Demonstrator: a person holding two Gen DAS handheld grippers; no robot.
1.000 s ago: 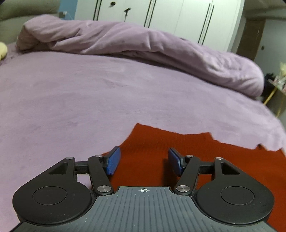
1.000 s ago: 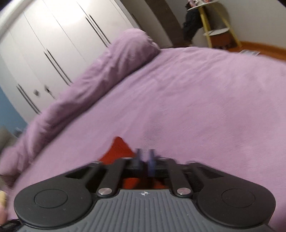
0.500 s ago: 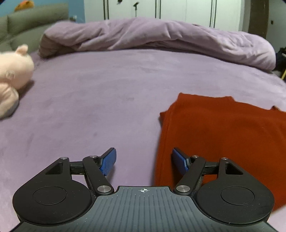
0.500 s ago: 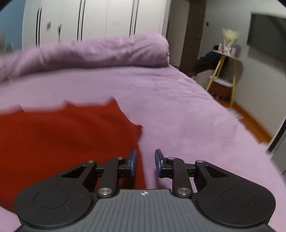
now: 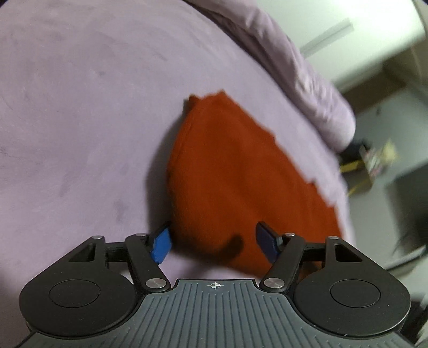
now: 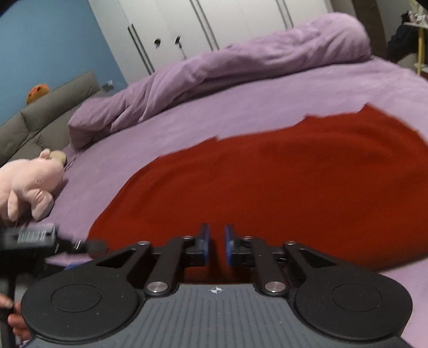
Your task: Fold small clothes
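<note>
Red knit garment point(image 6: 281, 187) lies spread flat on the lilac bed sheet point(image 5: 80, 120), with a rumpled lilac duvet point(image 6: 240, 67) bunched along the far side of the bed.

In the left wrist view, the left hand-held gripper point(image 5: 214, 239) hovers over the garment's near corner. Its blue pads point(image 5: 161, 245) stand apart and are closing, with the cloth's edge showing between them but neither pad pressing on it; nothing is held.

In the right wrist view, the right hand-held gripper point(image 6: 215, 245) sits low over the garment's near edge. Its jaws are closing, with only a narrow slit left between the pads. Red cloth shows through that slit, yet whether any fabric is pinched cannot be told.

A pink plush toy point(image 6: 29, 182) lies on the sheet to the left of the garment, well apart from it. Behind it stands a grey upholstered headboard point(image 6: 48, 107), and white wardrobe doors point(image 6: 200, 24) line the back wall.
</note>
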